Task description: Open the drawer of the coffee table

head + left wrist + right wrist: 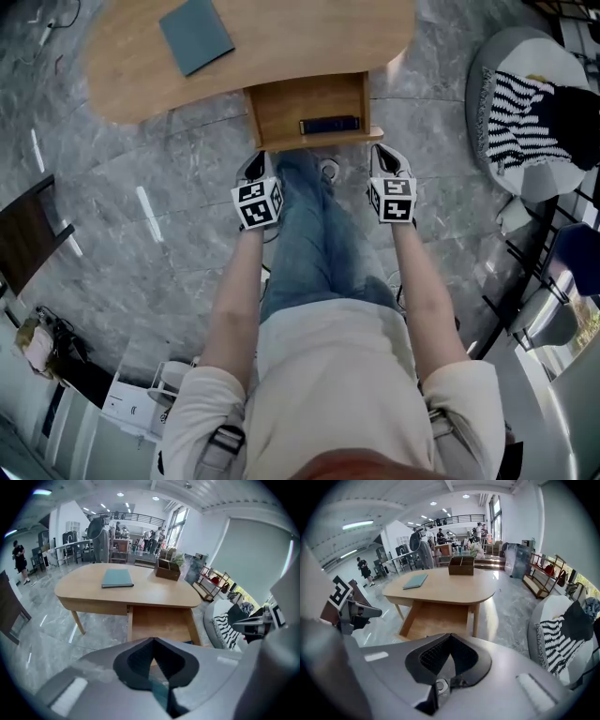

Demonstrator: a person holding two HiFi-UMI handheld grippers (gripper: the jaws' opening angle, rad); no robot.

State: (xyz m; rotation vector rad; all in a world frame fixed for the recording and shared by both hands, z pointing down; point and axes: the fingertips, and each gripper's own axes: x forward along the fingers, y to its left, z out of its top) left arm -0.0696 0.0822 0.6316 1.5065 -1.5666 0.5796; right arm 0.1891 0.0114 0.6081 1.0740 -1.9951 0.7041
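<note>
The wooden coffee table (141, 66) stands ahead of me, and its drawer (281, 112) is pulled out toward me. A dark flat object (329, 124) lies inside the drawer near its front. My left gripper (255, 169) is held up in front of the drawer's left corner, shut with nothing in it. My right gripper (387, 161) hovers at the drawer's right corner, also shut and empty. The left gripper view shows the open drawer (159, 625) beyond shut jaws, and the right gripper view shows the drawer (436, 618) from the other side. Neither gripper touches the drawer.
A teal book (196, 34) lies on the tabletop. A grey beanbag (502, 66) with a striped cloth (521, 112) sits at the right. A dark chair (28, 234) stands at the left, and a wooden box (461, 566) rests on the table's far end. The floor is grey marble.
</note>
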